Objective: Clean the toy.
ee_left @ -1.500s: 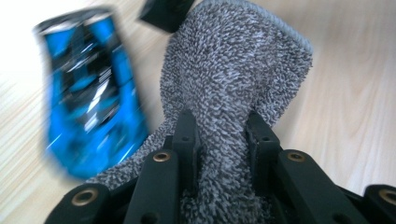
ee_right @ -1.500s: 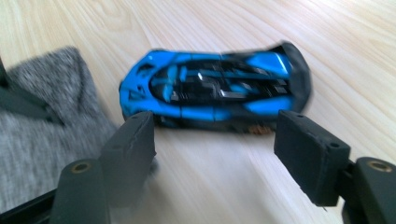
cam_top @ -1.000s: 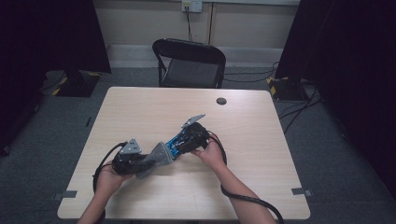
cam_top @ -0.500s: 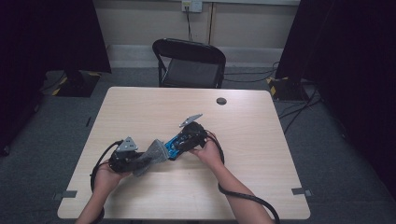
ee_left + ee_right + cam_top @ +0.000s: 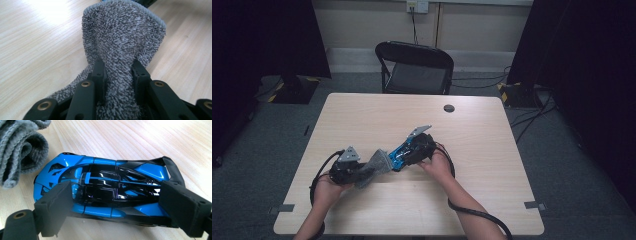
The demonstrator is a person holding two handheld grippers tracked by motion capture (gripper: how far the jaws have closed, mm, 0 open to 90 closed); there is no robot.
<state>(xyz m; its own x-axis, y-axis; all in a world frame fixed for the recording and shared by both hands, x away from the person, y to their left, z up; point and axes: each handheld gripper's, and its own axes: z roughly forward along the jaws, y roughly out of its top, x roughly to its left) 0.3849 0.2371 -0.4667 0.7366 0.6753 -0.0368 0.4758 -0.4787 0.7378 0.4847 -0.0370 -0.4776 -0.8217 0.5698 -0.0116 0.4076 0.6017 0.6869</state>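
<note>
Toward the near left of the pale wooden table (image 5: 362, 115), the left gripper (image 5: 357, 172) lies low over the surface with its jaws clenched on a bunched fold of the grey terry cloth (image 5: 125, 37). In the left gripper view the pile swells out above the two black jaws, so the cloth is pinched at its gathered end and the free part fans forward like a pad. That hold looks chosen so the loose end can be pressed and dragged over a surface while the jaws stay clear of it. Just to the right, near the middle of the table's near half, the glossy blue and black toy sports car (image 5: 105, 185) rests on the wood, its nose just beside the rolled edge of the cloth at the upper left of the right gripper view. The right gripper (image 5: 404, 156) straddles the car lengthwise, one black pad at each end of the body. Its jaws have just been opening with the car between them, and from these views I cannot tell whether the pads press on the ends or merely frame them. The straddle seems meant to steady the car so that it does not roll while the cloth works on its bodywork. Farther right, near the far edge, sits a small round black cap (image 5: 449, 108), well apart from both hands. A black folding chair (image 5: 414, 67) stands beyond the far edge.
</note>
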